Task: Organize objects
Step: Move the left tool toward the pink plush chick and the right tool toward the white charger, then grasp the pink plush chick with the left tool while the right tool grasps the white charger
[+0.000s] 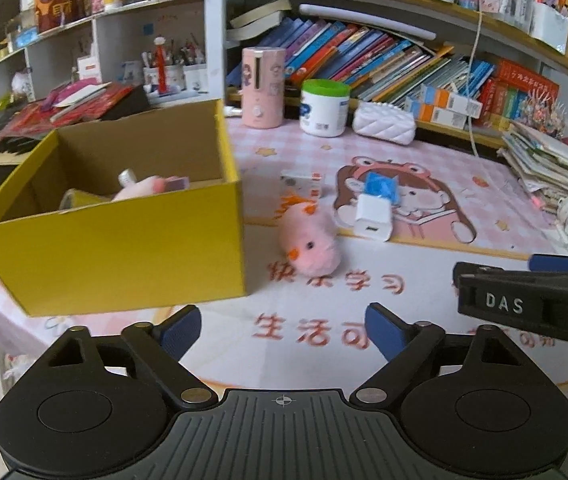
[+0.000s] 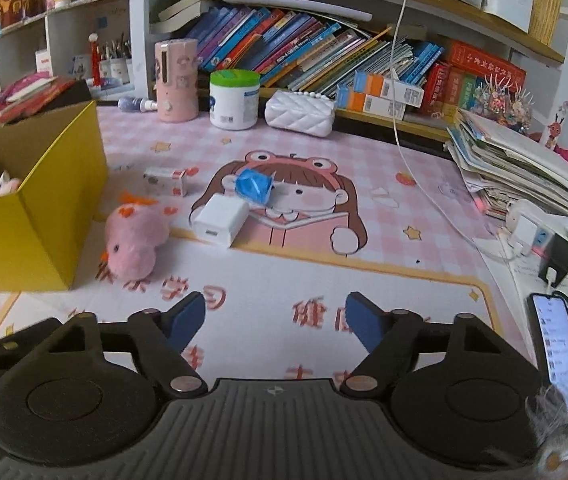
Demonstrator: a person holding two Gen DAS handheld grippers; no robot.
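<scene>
Just beside the box [image 1: 123, 240] lies the pink plush [image 2: 133, 240], ahead-left of the empty, released right hand-held gripper [image 2: 275, 320]; the left hand-held gripper [image 1: 281, 330], also released, looks nearer.

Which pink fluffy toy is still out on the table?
The pink plush chick with the orange beak lies on the mat beside the yellow box. The other pink plush already sits inside that box.

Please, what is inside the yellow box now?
Inside the yellow box a pink plush toy shows, with a small purple-faced item beside it. The near wall covers the bottom, so anything lower cannot be seen.
</scene>
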